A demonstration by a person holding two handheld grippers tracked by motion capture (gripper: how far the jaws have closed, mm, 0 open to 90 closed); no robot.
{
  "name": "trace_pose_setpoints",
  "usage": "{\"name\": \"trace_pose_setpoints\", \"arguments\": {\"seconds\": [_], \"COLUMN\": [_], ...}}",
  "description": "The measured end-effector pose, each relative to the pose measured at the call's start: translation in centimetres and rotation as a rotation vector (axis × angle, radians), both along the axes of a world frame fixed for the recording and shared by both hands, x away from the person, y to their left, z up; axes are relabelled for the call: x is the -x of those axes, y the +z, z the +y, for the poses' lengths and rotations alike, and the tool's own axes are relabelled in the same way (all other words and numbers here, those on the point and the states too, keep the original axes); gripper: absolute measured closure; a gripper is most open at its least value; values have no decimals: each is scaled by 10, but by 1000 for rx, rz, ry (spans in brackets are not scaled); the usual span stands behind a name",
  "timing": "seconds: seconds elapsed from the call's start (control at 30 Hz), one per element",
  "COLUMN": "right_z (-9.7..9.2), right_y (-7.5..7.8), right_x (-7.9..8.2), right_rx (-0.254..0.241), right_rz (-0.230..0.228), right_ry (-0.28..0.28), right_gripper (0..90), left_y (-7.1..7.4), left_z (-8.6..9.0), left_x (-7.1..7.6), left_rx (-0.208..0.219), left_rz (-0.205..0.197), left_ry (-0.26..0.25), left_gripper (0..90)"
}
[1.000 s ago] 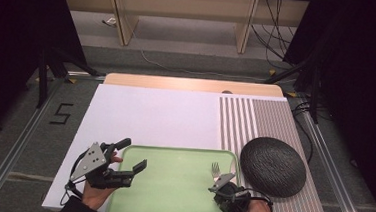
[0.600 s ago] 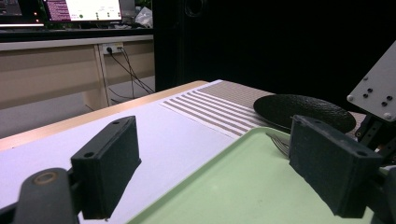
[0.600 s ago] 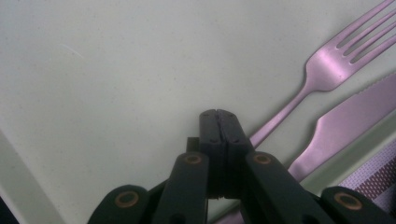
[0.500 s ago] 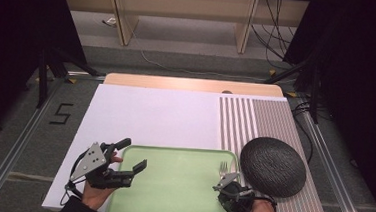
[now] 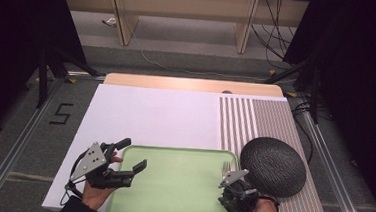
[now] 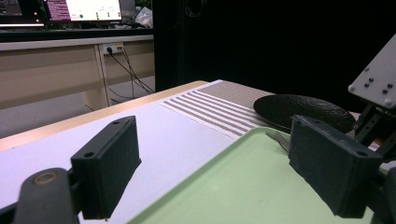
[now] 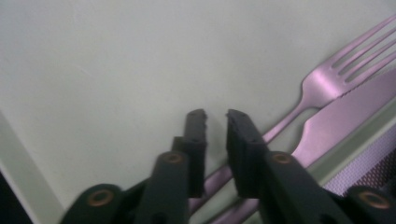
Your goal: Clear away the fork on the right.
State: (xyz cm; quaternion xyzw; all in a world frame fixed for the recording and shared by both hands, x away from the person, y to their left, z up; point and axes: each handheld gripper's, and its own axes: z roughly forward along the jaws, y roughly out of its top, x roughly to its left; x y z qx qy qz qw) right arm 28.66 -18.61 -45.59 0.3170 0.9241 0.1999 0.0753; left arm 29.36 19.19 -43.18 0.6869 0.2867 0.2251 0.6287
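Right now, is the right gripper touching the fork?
Cannot tell. In the right gripper view the right gripper has just been opening; the fork handle runs under its slightly parted jaws, which hide any contact or gap.

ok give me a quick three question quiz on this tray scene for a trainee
1. True or false: the fork lies on the green tray.
2. Which thing sits right of the tray on the striped mat? A) a dark round plate B) a white cup C) a red bowl
3. Fill in: beside the fork in the right gripper view lies a ____.

Key
1. True.
2. A, the dark round plate.
3. Knife. The right gripper has just been opening, jaws slightly apart, nothing gripped; the left gripper is wide open.
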Motion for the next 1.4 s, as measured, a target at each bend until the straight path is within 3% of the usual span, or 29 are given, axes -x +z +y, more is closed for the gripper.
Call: {"name": "trace_pose_setpoints", "arguments": {"seconds": [0.07,0.17,0.6,0.97,1.4], "right_z": [-2,-4,-17,-23,-35], "right_y": [3,6,20,28,34], "right_x": [-1,-4,-7,-7,-7], "right_rx": [-40,-102,-353,-460,-506], "right_rz": [12,8,24,7,-28], "right_ry": [-32,-71,-149,-188,-233], "right_gripper": [623,541,341,217,185], "left_y": [0,0,0,0,0], "left_z": [0,0,0,0,0], "left_x": [0,0,0,0,0], "left_rx": [1,1,0,1,1], "left_rz": [0,-2,-2,-3,-2], "left_ry": [0,0,0,-1,-1], "left_gripper": [164,164,164,164,164]}}
